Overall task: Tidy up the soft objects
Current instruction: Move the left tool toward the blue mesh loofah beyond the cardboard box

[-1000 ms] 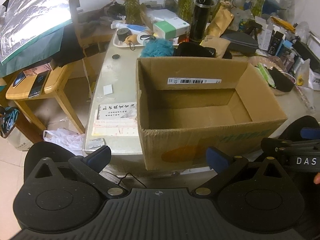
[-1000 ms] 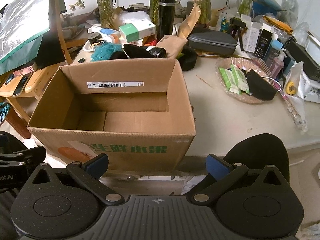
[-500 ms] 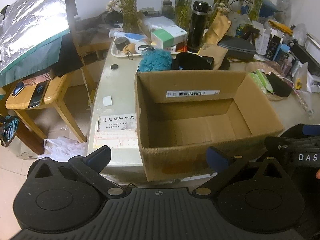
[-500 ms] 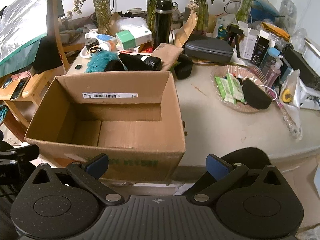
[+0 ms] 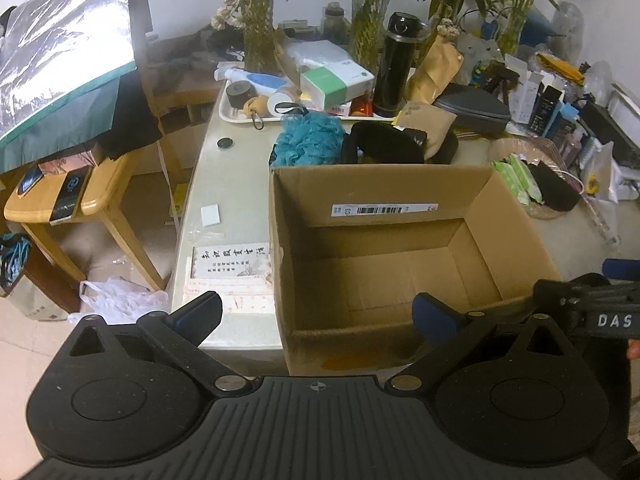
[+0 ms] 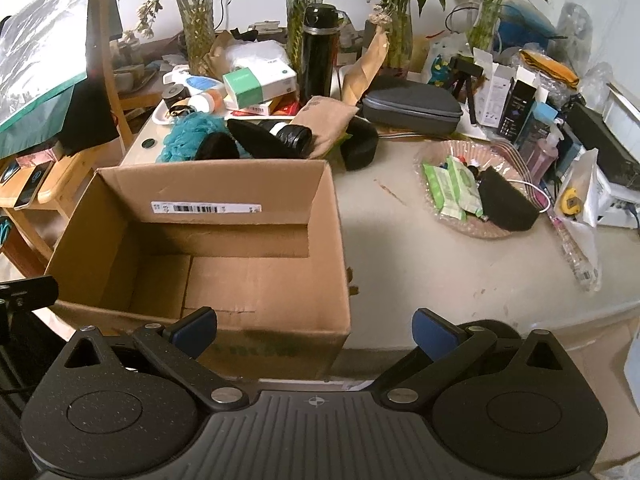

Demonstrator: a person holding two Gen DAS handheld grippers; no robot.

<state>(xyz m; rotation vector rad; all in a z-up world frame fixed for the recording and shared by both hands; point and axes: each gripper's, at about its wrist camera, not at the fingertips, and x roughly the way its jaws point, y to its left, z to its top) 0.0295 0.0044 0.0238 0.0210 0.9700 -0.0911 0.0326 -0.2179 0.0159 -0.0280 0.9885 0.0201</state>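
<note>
An open, empty cardboard box [image 5: 384, 196] stands on the table; it also shows in the right wrist view [image 6: 324, 240]. Behind it lie a teal mesh sponge [image 5: 310, 138], also seen in the right wrist view [image 6: 188, 136], black soft items [image 6: 256, 136] and a tan cloth pouch [image 6: 326, 120]. A black sponge [image 6: 506, 202] lies in a pink dish [image 6: 444, 216] to the right. My left gripper [image 5: 316, 314] is open and empty at the box's near left corner. My right gripper [image 6: 314, 330] is open and empty at the box's near right corner.
A black flask [image 6: 318, 54], a grey case [image 6: 412, 104], a green and white box [image 6: 260, 82], vases with plants and small cartons crowd the back of the table. A white tray [image 5: 240, 114] holds toiletries. A wooden side table [image 5: 60, 200] stands to the left.
Both grippers have risen and moved forward toward the box, so I see deeper into it. Both stay open and empty.
</note>
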